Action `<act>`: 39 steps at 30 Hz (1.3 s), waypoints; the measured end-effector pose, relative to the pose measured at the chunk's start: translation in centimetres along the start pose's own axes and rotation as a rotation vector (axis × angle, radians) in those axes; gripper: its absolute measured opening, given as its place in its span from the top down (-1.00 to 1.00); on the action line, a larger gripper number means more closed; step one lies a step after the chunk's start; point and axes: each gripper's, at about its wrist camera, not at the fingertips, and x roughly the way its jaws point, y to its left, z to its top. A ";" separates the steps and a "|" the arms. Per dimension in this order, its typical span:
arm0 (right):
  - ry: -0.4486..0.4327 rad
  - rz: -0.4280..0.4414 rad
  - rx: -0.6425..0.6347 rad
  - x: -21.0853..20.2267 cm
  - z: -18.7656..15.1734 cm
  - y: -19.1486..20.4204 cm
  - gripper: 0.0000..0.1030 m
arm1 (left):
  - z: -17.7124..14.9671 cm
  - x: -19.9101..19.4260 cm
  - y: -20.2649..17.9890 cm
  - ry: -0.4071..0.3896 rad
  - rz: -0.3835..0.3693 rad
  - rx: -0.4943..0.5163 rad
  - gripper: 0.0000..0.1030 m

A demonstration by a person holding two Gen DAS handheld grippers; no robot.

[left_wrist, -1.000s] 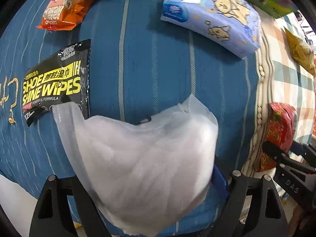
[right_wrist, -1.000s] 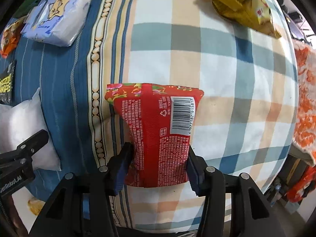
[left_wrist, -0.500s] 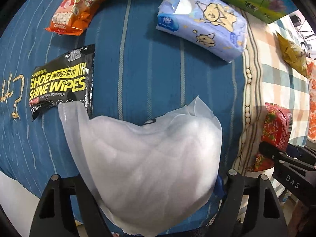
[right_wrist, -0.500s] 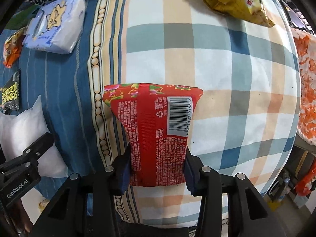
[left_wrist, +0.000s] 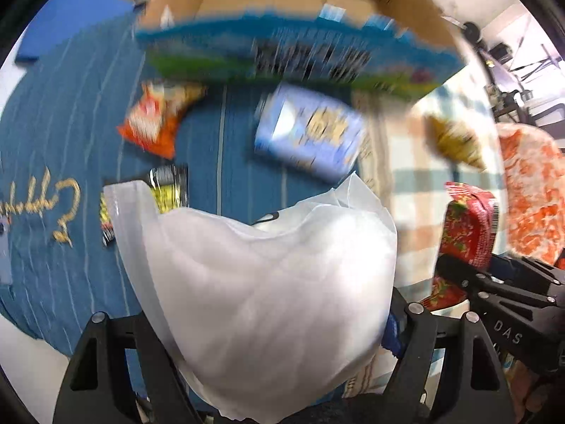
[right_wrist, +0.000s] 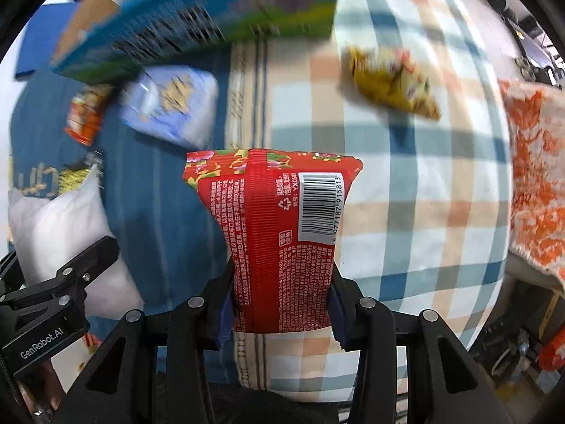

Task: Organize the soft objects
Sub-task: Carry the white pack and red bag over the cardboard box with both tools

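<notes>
Both hands are full. The left gripper (left_wrist: 268, 321) has its jaws squeezed on a puffy white bag (left_wrist: 268, 282). The right gripper (right_wrist: 280, 304) has its jaws squeezed on a shiny red packet (right_wrist: 275, 226) that sticks up between them. Far ahead of the jaws stands an open cardboard box (left_wrist: 296, 10). I think both go in there. The orange packet (left_wrist: 155, 120), blue tissue pack (left_wrist: 307, 134) and yellow packet (right_wrist: 392, 84) lie on the bed (right_wrist: 406, 190), ahead of the jaws.

Both held packs higher above bedding, open cardboard box (left_wrist: 293, 10) newly in view.
</notes>
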 end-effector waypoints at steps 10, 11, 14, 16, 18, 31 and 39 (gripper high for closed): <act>-0.206 0.077 -0.052 -10.6 2.1 0.7 0.11 | 5.6 -9.5 -2.1 -0.197 -0.045 0.067 -0.55; -0.228 0.084 -0.055 -11.8 2.6 0.8 0.11 | 6.4 -9.4 -1.7 -0.211 -0.044 0.069 -0.55; -0.286 0.086 -0.064 -14.7 4.4 0.9 0.11 | 9.0 -10.9 -1.3 -0.250 -0.035 0.068 -0.55; -0.303 0.077 -0.063 -15.0 5.7 1.3 0.11 | 10.6 -10.8 -0.8 -0.258 -0.028 0.059 -0.55; -0.320 0.069 -0.057 -15.5 7.3 1.2 0.11 | 12.3 -10.9 -0.4 -0.272 -0.016 0.060 -0.55; -0.258 0.009 -0.011 -8.0 20.6 1.6 0.11 | 23.7 -5.7 2.1 -0.217 0.041 0.046 -0.55; -0.184 -0.016 -0.002 -2.0 27.8 1.4 0.11 | 30.5 -0.3 2.0 -0.147 0.018 0.048 -0.55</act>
